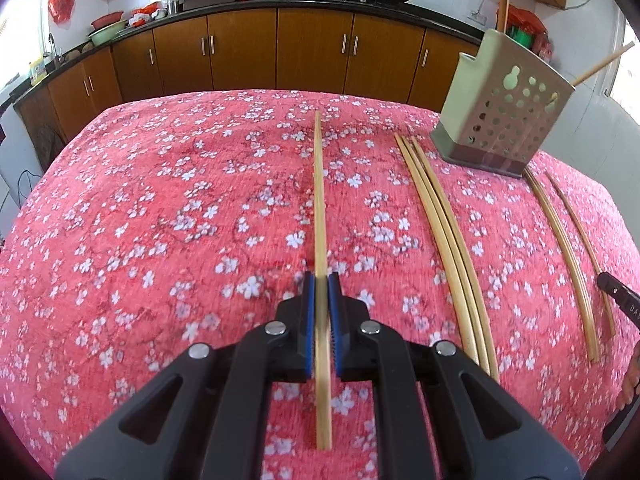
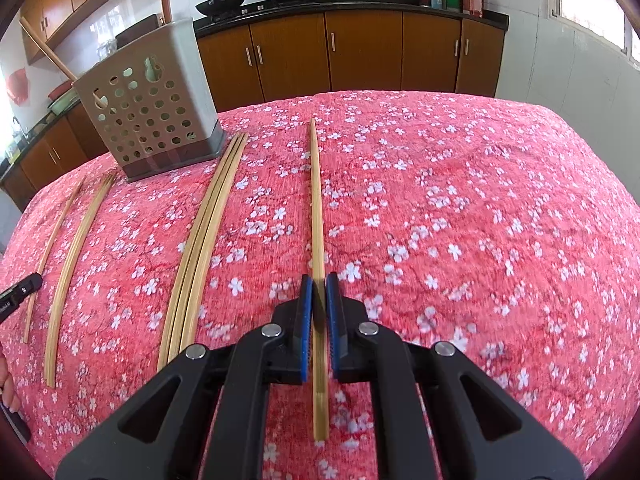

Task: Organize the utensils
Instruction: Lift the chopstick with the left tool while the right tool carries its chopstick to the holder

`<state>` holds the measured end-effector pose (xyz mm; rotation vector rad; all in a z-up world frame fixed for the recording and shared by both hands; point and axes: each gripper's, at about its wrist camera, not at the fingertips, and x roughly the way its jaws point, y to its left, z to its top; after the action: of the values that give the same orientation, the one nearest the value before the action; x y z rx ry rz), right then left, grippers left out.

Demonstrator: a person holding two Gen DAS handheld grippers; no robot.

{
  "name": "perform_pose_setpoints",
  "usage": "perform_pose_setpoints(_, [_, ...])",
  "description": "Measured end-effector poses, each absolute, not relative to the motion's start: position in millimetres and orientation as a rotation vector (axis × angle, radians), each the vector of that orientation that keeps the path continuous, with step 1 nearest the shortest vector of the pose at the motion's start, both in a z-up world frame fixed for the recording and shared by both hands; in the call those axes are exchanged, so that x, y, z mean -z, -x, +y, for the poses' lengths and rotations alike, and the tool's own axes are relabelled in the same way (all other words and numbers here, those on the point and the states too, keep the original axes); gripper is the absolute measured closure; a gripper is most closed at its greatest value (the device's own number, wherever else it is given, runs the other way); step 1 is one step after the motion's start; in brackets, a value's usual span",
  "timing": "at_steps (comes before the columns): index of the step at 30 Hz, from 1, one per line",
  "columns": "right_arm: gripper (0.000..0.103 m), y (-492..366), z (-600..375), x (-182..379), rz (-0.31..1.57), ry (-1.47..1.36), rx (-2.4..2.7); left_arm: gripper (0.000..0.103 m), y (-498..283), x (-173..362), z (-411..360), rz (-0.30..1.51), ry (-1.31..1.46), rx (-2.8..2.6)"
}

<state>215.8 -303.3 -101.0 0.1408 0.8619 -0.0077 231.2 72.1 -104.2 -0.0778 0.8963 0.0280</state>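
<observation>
Left wrist: chopstick [image 1: 320, 216] clamped between fingers [image 1: 307, 320]; right likewise (own chopstick [image 2: 317, 216]).

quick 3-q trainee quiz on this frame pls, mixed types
1. True or false: the holder is empty.
2. What sits between the pads of the left tool? A) a spoon B) a chopstick C) nothing
3. Fill in: in the right wrist view, the holder stands to the ___ of the right tool.

Key: 1 false, sticks poke out of it; 2 B; 3 left.
</observation>
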Motion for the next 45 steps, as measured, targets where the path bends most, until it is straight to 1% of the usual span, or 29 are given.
perform_pose_setpoints(4, [0.095, -215.2, -300.0, 97.6, 0.861, -0.119, 0.012, 0.094, -231.4, 103.8, 66.0, 0.902, 0.042, -0.03])
perform_pose_setpoints(7, [0.095, -206.4, -303.0, 79.0, 0.8, -0.134, 0.003, 0.095, -226.3, 93.8, 62.7, 0.897, 0.033, -0.009])
perform_pose_setpoints(13, [0.095, -193.2, -308.1, 25.5, 0.639, -0.154, 0.006, 0.095, -213.1, 37.7, 64.9, 0.771, 0.051, 0.025])
perform_pose_setpoints(20, [0.095, -190.7, -313.3, -15.4, 0.517, -0.16, 0.003, 0.095, -210.3, -29.9, 65.6, 0.618, 0.088, 0.054])
perform_pose_setpoints(24, [0.095, -189.9, -314.0, -31.6, 0.479, -0.16, -0.013, 0.095, -212.1, -53.8, 65.0, 0.579, 0.096, 0.081])
perform_pose_setpoints(32, [0.095, -182.4, -303.4, -102.9, 0.363, -0.207, -0.163, 0.095, -205.4, -103.9, 47.3, 0.516, 0.069, 0.19])
perform_pose_setpoints(37, [0.095, -186.1, -286.1, -141.8, 0.248, -0.23, -0.23, 0.095, -206.3, -134.7, 27.9, 0.464, 0.077, 0.27])
perform_pose_setpoints(43, [0.095, -211.4, -267.3, -158.1, 0.124, -0.224, -0.199, 0.095, -223.7, -164.2, -1.8, 0.372, 0.081, 0.278])
perform_pose_setpoints(45, [0.095, -222.7, -263.3, -157.2, 0.112, -0.22, -0.178, 0.095, -235.0, -168.2, -11.5, 0.359, 0.074, 0.275])
